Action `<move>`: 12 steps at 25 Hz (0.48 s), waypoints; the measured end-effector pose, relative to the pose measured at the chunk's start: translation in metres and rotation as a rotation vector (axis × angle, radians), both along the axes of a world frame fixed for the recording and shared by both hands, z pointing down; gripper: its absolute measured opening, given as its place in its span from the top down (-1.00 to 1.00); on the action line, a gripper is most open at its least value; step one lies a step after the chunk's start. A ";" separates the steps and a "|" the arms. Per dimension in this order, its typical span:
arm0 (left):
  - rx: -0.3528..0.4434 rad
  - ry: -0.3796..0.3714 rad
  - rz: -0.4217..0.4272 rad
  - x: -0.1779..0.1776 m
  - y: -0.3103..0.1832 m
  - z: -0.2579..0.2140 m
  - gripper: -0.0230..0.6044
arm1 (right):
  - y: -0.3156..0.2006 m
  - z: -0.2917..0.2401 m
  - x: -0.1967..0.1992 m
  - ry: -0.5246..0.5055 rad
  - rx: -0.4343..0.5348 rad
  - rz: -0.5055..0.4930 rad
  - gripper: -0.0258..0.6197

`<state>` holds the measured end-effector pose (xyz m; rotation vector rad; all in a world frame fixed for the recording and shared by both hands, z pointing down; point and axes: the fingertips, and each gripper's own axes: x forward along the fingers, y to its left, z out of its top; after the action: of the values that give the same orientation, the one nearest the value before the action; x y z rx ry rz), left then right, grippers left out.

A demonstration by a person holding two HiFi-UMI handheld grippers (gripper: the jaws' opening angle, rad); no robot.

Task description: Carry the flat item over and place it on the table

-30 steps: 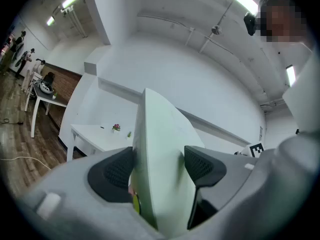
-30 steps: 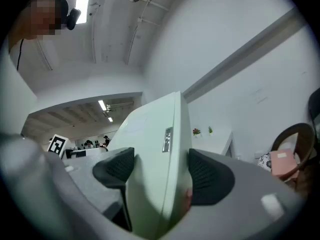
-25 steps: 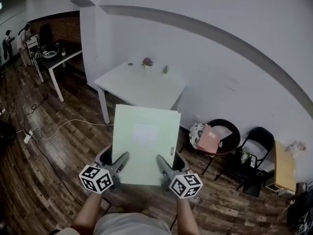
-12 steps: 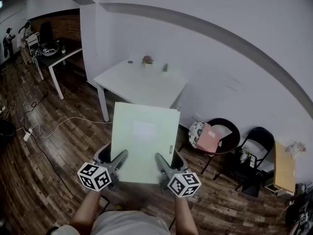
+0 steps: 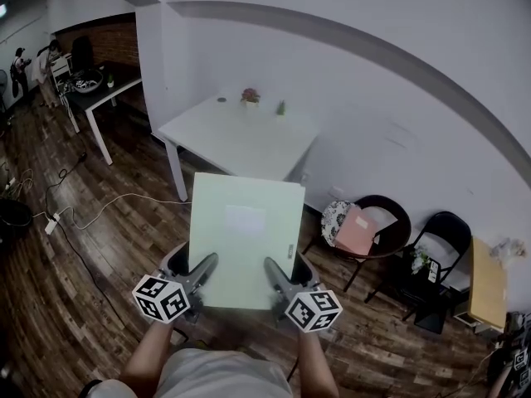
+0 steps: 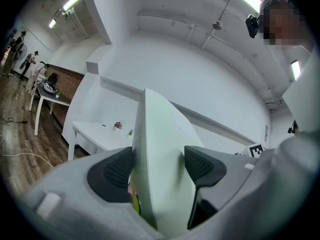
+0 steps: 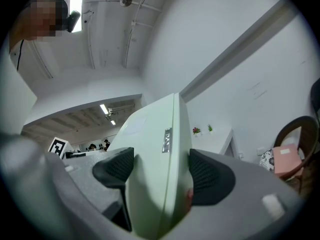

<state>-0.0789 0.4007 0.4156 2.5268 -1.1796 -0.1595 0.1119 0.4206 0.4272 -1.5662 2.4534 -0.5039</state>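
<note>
Pale green flat rectangular box (image 5: 246, 237) at frame centre — left gripper (image 5: 199, 274) and right gripper (image 5: 276, 278) both clamped on its near edge; white table (image 5: 241, 139) beyond.

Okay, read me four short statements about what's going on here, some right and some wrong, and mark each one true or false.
1. The left gripper and the right gripper both clamp the pale green flat item. True.
2. The flat item lies on the white table. False: it is held in the air, short of the table.
3. Nothing stands on the white table. False: a small potted flower and a small green plant stand near its far edge.
4. A pink item rests on the round dark chair. True.
</note>
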 end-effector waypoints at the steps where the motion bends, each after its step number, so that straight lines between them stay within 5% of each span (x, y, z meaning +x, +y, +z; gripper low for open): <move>1: 0.001 -0.001 -0.005 0.003 -0.001 0.001 -0.11 | -0.002 0.001 0.003 0.000 0.000 -0.003 -0.14; 12: 0.005 -0.002 -0.020 0.007 -0.038 0.007 -0.11 | -0.043 0.008 0.008 -0.006 0.002 -0.021 -0.14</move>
<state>-0.0715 0.3632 0.4228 2.5209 -1.2075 -0.1649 0.1196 0.3775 0.4356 -1.5377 2.4681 -0.5089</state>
